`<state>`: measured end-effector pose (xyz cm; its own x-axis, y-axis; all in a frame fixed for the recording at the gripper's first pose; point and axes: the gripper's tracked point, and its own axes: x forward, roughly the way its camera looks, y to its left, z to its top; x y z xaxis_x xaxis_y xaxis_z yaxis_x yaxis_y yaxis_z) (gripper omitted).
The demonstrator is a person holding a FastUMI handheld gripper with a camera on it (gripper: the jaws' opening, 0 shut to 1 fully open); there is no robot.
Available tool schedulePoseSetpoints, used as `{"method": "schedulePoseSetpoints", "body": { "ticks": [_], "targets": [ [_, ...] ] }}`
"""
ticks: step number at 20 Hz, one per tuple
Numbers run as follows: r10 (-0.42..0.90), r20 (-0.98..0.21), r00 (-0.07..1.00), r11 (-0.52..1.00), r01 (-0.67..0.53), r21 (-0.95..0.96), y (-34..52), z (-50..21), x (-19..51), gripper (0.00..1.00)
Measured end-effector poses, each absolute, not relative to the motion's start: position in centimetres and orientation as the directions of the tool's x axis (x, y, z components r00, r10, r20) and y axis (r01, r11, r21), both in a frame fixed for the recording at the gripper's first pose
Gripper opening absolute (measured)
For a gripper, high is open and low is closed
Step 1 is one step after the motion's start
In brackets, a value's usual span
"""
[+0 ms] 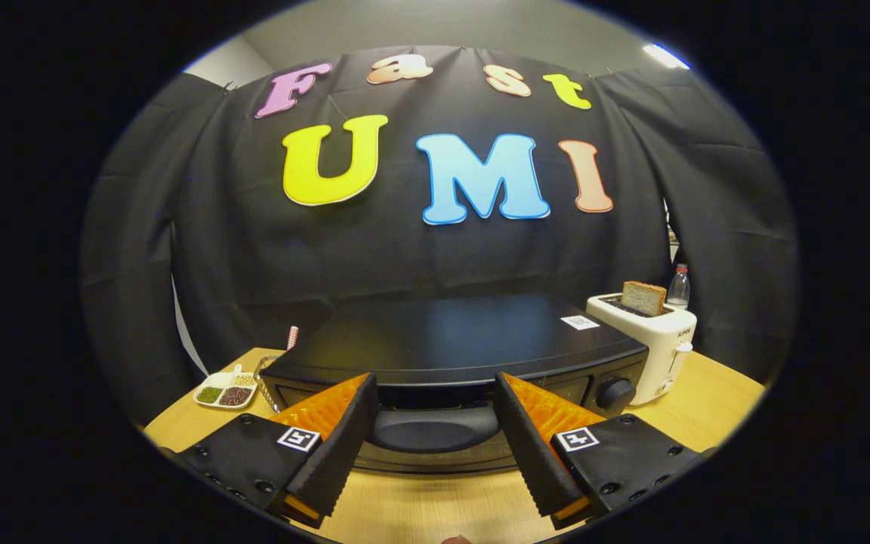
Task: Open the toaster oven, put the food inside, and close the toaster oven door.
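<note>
**Tool spread wide at the toaster oven's door handle**

My tool (pixel 435 438) is spread wide, holding nothing. Its two orange-and-black fingers (pixel 329 446) stand well apart, one on each side of the toaster oven's door handle (pixel 435 429), so the dark curved handle sits in the gap between them. I cannot tell whether either finger touches the handle or the door.

The toaster oven (pixel 450 340) is black and sits on the wooden bench (pixel 707 408) straight ahead of me, its flat top stretching away beyond the fingers. Its door looks shut, standing upright against the front. A round black knob (pixel 616 393) is on the front panel, just beyond my right finger. A small white sticker (pixel 580 323) lies on the oven's top near its right rear corner.

To the right of the oven, just beside it, stands a white pop-up toaster (pixel 654 340) with a slice of bread (pixel 643 297) sticking up out of a slot. Behind the toaster is a clear plastic bottle (pixel 678 287), close to the booth's black cloth.

To the left of the oven, near the bench's far corner, rests a white divided dish (pixel 225 391) with green, brown and pale beans or grains in separate compartments.
</note>
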<state>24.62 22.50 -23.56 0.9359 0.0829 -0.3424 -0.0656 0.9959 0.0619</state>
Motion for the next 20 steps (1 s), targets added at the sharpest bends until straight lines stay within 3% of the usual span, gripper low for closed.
{"method": "schedulePoseSetpoints", "body": {
  "ticks": [11, 20],
  "targets": [
    [0.085, -0.312, 0.946, 0.996, -0.086, 0.013, 22.3, -24.4, 20.8, 0.97],
    [0.103, -0.367, 0.925, 0.994, -0.108, 0.007, 21.7, -27.0, 15.5, 0.96]
  ]
}}
